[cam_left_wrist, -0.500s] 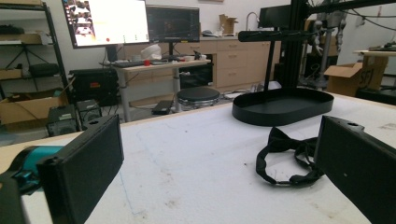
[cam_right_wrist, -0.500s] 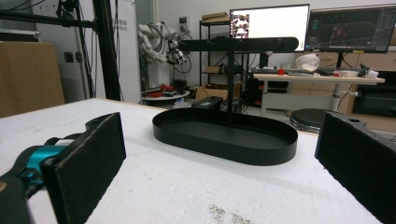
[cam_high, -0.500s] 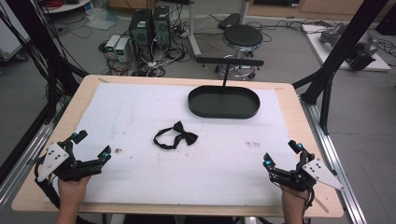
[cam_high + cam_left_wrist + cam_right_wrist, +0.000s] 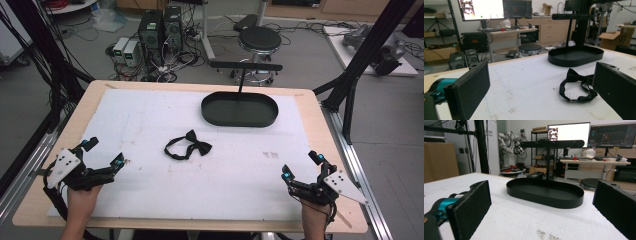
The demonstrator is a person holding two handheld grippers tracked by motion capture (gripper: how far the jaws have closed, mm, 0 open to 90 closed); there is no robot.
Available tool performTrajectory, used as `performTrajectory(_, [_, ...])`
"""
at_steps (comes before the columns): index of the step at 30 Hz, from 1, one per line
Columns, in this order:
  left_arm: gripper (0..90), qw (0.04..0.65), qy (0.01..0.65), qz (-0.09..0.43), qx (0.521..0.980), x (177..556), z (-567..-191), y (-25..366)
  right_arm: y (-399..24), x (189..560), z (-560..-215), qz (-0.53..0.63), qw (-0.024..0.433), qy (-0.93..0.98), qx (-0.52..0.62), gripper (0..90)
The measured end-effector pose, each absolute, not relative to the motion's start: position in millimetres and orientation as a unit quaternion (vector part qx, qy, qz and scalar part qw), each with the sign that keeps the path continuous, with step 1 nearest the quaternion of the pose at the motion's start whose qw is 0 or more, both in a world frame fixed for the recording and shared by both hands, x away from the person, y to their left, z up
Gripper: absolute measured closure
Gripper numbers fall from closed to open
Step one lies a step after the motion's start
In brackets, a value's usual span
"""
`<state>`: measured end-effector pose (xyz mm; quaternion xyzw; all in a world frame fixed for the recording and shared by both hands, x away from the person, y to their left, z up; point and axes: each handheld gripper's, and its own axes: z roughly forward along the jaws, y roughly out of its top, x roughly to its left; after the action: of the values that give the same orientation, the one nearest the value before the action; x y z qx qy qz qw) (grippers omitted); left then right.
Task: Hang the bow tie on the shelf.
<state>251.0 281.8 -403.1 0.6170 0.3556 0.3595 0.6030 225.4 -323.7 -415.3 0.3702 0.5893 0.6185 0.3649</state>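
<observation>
A: Start with the high view. Where is everything?

B: The bow tie [image 4: 188, 147] lies flat on the white sheet near the middle of the tabletop [image 4: 90, 107]. Behind it, towards the far edge, stands the black oval tray [image 4: 239, 109] with a T-shaped stand [image 4: 244, 66] rising from it. The left hand-held gripper [image 4: 103, 153] rests at the near left corner, the right hand-held gripper [image 4: 301, 164] at the near right; both are well apart from the bow tie.

A: And the jaws?

B: Both pairs stand wide apart, with nothing between them.

A: What about the left gripper view?

B: The two black jaws frame the scene, spread wide. The bow tie [image 4: 576, 85] lies ahead and to the right, its strap looped on the sheet, partly behind the right-hand jaw. The tray [image 4: 575, 56] sits beyond it.

A: The right gripper view?

B: Jaws apart again, gripping nothing. The tray [image 4: 545, 193] lies straight ahead between them, the stand [image 4: 552, 144] upright inside it.
</observation>
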Motion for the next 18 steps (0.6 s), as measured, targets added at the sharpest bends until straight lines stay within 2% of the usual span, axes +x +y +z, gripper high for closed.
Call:
performTrajectory(8, [2.0,0.568,0.350,0.338,0.664,265.5,-395.8,257.4,-322.4,225.2,-414.4,0.619,0.363,0.592,0.367,0.8])
performTrajectory(18, [2.0,0.536,0.352,0.315,0.699,289.9,-391.3,223.0,-323.0,225.9,-414.4,0.620,0.362,0.591,0.367,0.8])
